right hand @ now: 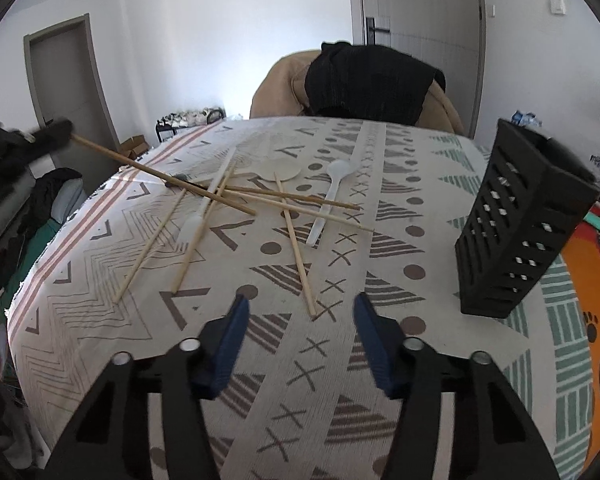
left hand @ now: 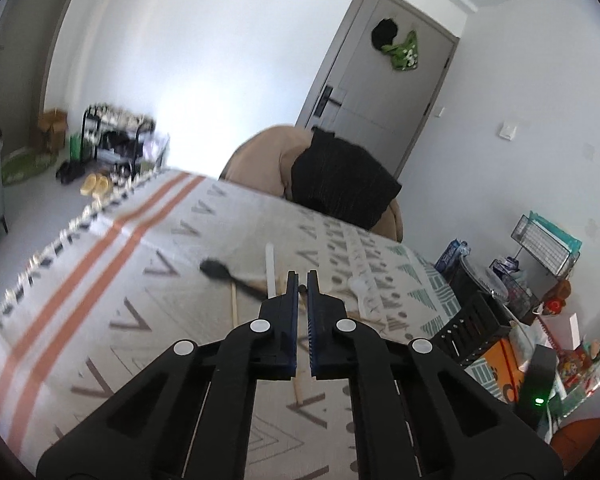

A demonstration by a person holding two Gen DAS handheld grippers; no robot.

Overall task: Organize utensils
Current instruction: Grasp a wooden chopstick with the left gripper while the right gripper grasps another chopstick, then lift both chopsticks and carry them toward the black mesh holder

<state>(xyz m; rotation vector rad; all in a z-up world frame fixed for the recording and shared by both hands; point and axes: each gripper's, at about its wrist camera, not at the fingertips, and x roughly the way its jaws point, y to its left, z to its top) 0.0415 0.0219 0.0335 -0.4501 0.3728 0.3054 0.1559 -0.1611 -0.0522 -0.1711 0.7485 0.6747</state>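
Note:
My left gripper [left hand: 302, 277] is shut on a thin wooden chopstick [right hand: 160, 174], raised above the patterned tablecloth [right hand: 340, 380]. In the right wrist view that gripper [right hand: 54, 134] shows at the far left, and the stick slants down to the pile. Several more chopsticks [right hand: 296, 248] lie crossed mid-table with a white plastic spoon [right hand: 332, 196], a second pale spoon [right hand: 194, 222] and a black spoon [left hand: 216, 269]. My right gripper [right hand: 300, 314] stands open low over the cloth. One chopstick's near end lies just ahead of its fingers, untouched. A black slotted utensil holder [right hand: 528, 224] stands at the right.
A chair draped with a tan coat and a black garment [right hand: 372, 80] stands behind the table's far edge. The table's right edge drops to cluttered bags and boxes [left hand: 540, 304]. A shoe rack [left hand: 120, 136] sits by the far wall.

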